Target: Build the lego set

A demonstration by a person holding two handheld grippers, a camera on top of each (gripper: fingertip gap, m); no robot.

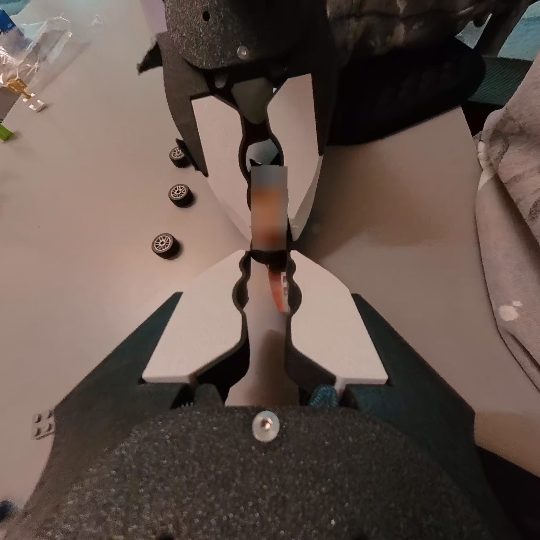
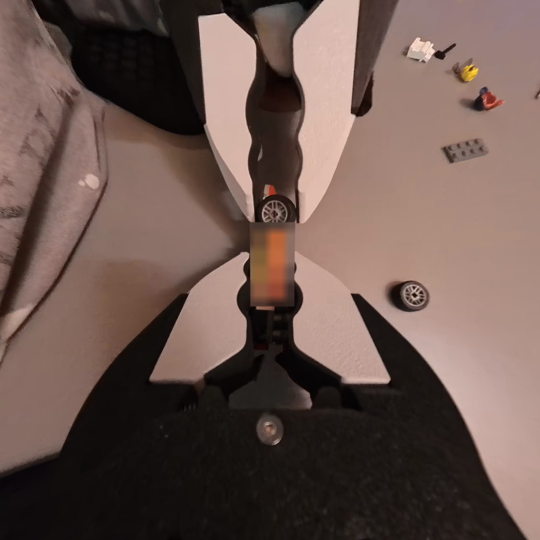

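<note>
Tabletop (image 1: 87,292), pale and plain, is seen filling both wrist views, with grey patterned fabric (image 1: 511,233) draped along its edge, at the right in the left wrist view. Two hand-held grippers, each with white-faced fingers on black bodies, are pointed at one another tip to tip above the table. The left gripper (image 1: 270,260) is narrowed around a small black wheel (image 2: 275,211) at its tips, and an orange and white piece (image 1: 277,292) is seen between its fingers just behind the wheel. The right gripper (image 2: 271,263) is closed around the lego car body (image 2: 267,327), whose dark underside parts are seen between its fingers; the middle of the model is hidden by a blurred patch, so whether wheel and car are touching cannot be told. Three loose wheels (image 1: 181,195) are lined up on the table to the left in the left wrist view. A flat dark grey studded plate (image 2: 464,150) is lying far right in the right wrist view, well apart from the grippers. Beyond it, small white (image 2: 420,49), yellow (image 2: 469,72) and red-and-blue (image 2: 487,99) pieces are scattered. Clear plastic bags (image 1: 38,43) are seen at the far left of the left wrist view, and a small light grey studded piece (image 1: 43,425) lies near left, beside the left gripper's body.
</note>
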